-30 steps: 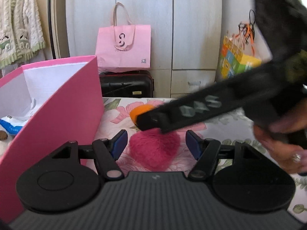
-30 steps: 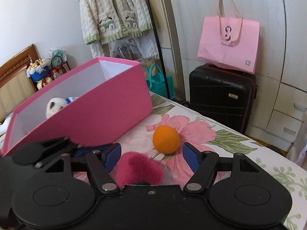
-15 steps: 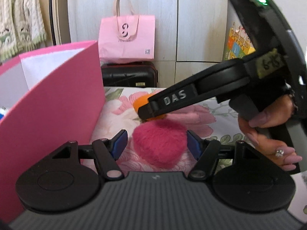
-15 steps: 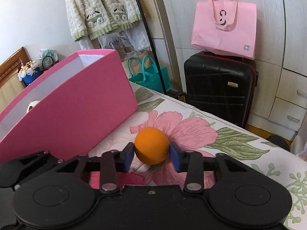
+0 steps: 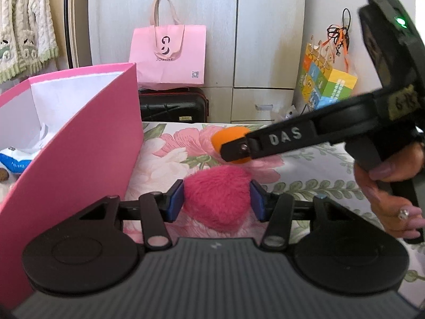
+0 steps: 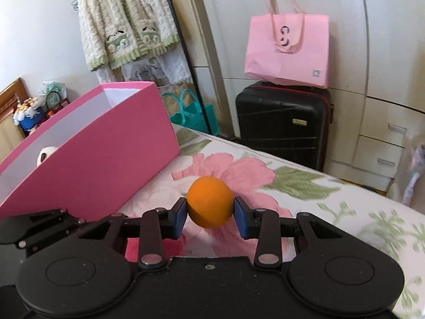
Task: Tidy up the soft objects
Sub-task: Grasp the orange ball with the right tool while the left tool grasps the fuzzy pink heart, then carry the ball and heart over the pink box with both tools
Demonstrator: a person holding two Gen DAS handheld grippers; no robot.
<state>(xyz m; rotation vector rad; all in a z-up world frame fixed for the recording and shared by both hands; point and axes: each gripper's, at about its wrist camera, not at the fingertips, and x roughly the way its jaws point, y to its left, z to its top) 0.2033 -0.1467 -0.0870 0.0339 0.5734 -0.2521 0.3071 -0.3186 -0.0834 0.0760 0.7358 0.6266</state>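
A fluffy pink heart lies on the floral bedspread. My left gripper is shut on it, blue pads pressing both sides. My right gripper is shut on an orange ball and holds it just above the bedspread; it also shows in the left wrist view with the ball, beyond the heart. A pink box stands open to the left, with soft toys inside.
A black suitcase with a pink bag on it stands past the bed's edge by the wardrobe. A colourful bag hangs at the right. A knitted cardigan hangs on the wall.
My right gripper closed on the orange ball and lifted it slightly. My left gripper closed its pads onto the pink heart.
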